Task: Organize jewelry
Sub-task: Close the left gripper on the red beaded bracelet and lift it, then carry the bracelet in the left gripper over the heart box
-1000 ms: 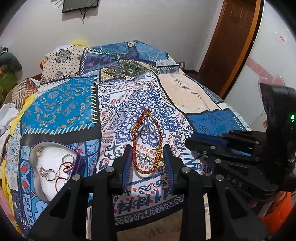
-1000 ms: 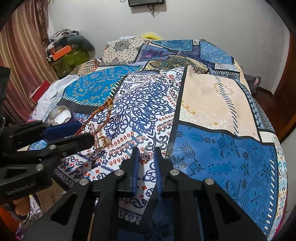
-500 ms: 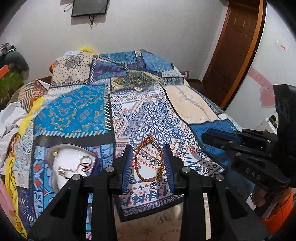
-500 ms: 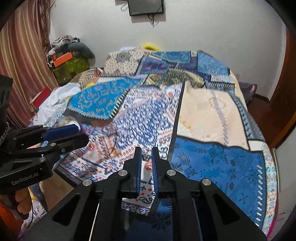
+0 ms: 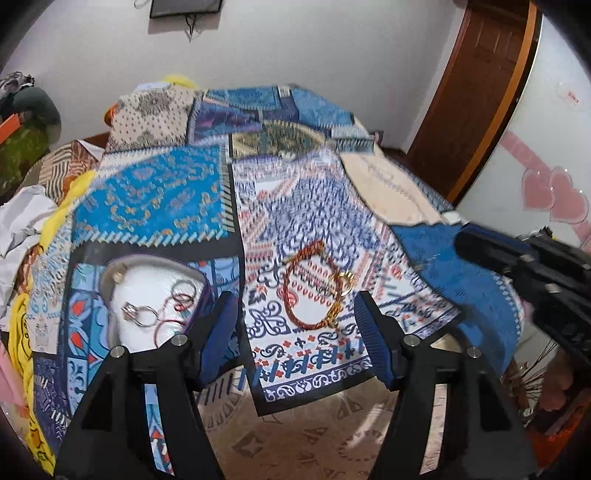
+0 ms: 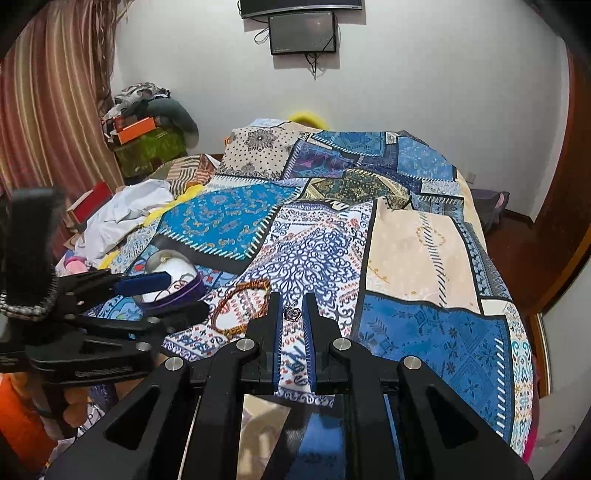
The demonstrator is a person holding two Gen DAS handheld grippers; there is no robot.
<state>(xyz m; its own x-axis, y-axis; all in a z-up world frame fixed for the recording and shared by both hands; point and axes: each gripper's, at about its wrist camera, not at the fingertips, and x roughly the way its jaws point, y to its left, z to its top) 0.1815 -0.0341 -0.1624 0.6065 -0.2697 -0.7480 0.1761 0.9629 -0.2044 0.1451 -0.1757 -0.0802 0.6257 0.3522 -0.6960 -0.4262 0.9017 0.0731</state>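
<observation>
My right gripper (image 6: 292, 306) is shut on a small silver crown-shaped ring (image 6: 292, 314), held above the patterned bedspread; it shows at the right of the left wrist view (image 5: 476, 245). My left gripper (image 5: 295, 310) is open and empty, lifted over the bed's near edge; it shows at the left of the right wrist view (image 6: 173, 291). A red and gold cord bracelet (image 5: 314, 291) lies on the cloth between its fingers, also in the right wrist view (image 6: 236, 306). A purple jewelry box (image 5: 147, 295) with a white cushion holds rings and a thin bangle; the left gripper partly hides it in the right wrist view (image 6: 173, 273).
The patchwork bedspread (image 6: 424, 251) covers the bed. White cloth and clutter (image 6: 122, 214) lie at the left side, striped curtains (image 6: 44, 129) beyond. A wooden door (image 5: 487, 92) stands at the right. A screen (image 6: 303, 31) hangs on the far wall.
Both grippers have lifted and pulled back from the bed. The right gripper has closed on the crown ring and raised it off the cloth. The left gripper's jaws have opened wider.
</observation>
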